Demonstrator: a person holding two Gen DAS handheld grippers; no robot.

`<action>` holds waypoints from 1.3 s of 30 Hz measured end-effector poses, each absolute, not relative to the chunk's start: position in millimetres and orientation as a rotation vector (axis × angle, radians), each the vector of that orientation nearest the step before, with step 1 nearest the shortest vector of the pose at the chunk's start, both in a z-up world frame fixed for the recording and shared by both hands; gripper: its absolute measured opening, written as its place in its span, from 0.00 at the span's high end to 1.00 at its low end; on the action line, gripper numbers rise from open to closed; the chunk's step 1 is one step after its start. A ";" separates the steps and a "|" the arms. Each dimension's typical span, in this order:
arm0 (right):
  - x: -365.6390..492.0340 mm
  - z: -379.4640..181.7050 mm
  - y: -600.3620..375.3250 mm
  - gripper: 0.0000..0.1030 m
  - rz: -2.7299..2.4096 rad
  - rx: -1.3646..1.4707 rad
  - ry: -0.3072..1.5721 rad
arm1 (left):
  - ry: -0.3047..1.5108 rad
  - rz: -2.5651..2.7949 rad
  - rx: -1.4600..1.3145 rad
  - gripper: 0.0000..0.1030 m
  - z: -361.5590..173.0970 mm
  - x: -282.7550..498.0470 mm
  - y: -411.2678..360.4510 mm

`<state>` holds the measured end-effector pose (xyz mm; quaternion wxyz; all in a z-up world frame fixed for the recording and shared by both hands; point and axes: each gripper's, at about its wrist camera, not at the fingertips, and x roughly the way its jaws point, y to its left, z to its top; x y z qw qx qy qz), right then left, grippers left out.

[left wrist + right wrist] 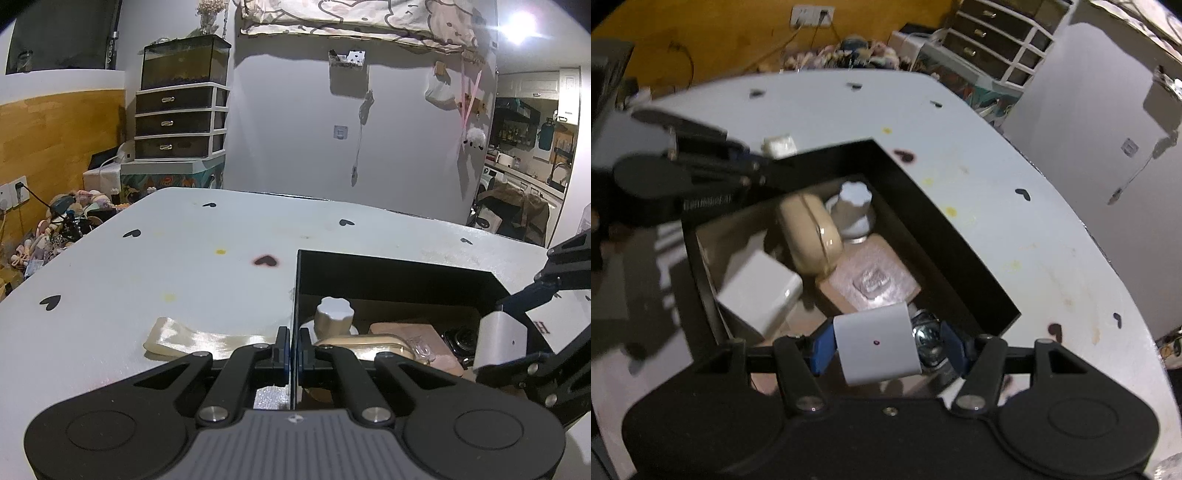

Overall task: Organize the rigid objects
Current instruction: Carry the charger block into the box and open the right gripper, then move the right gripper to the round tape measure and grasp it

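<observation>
The right gripper [886, 349] clasps a small white block [877, 345] just above the near end of the black box [945, 236]. The left gripper [294, 349] is pinched onto the box's side wall, beside a cream wedge [177, 338] on the table [129, 277].

box [945, 236] on table [1052, 236] | bottle [851, 212], case [809, 236] inside | pad [184, 338] left of box

Each claw, the left claw [293, 350] and the right claw [888, 349], is matte black with flat linkage arms pinned by silver round-head screws. Blue pads line the fingers [820, 350]. A grey ribbed panel [295, 443] sits between two round black discs on the left one's body.
</observation>
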<state>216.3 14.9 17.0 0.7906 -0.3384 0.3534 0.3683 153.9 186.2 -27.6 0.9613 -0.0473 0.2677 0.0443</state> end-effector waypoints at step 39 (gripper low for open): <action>163.8 31.4 -63.4 0.23 0.608 -0.235 0.593 | 0.543 0.101 -0.092 0.98 -27.3 153.3 188.5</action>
